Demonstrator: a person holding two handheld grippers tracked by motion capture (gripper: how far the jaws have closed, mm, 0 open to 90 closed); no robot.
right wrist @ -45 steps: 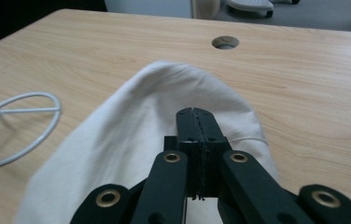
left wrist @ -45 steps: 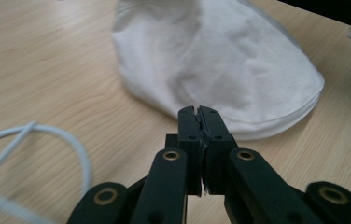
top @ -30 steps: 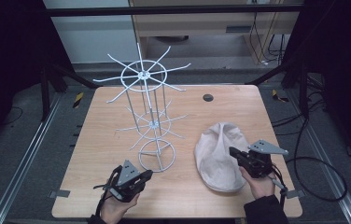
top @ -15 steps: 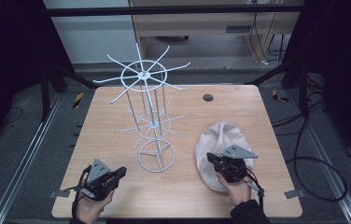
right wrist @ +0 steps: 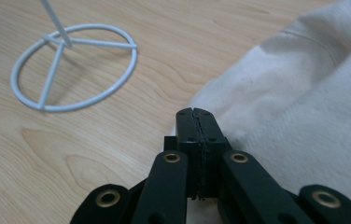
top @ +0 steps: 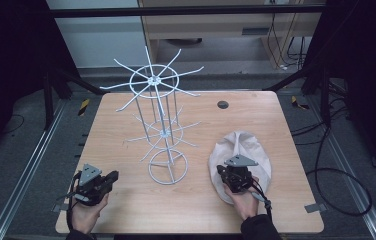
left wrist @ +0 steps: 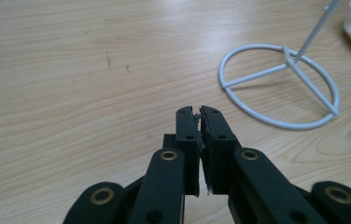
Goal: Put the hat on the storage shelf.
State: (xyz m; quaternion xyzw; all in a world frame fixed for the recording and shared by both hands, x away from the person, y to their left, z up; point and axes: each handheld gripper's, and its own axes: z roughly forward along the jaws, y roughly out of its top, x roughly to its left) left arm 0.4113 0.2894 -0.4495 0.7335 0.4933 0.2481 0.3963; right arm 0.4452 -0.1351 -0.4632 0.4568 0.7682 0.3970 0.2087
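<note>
A white wire display stand (top: pixel 152 80) with radiating hooks rises from the middle of the wooden table (top: pixel 256 115); its round base ring (left wrist: pixel 289 55) lies ahead of my left gripper. A beige cloth cap (top: pixel 248 145) lies to the right of the stand. My left gripper (top: pixel 111 176) hovers near the front left edge, pointing at the base. Its jaws (left wrist: pixel 198 112) are shut with nothing between them. My right gripper (top: pixel 222 171) sits over the cap's left edge, shut. In the right gripper view the tips (right wrist: pixel 196 112) rest at the rim of the cap (right wrist: pixel 304 107), gripping no cloth.
A small dark round grommet (top: pixel 222 104) sits at the table's back, right of centre. Bare wood lies between the stand base (right wrist: pixel 64 41) and the cap. Dark frame rails and cables surround the table.
Both hands have slid leftward along the front of the table. The left gripper drew away from the stand base; the right moved from the cap's right side to its left edge.
</note>
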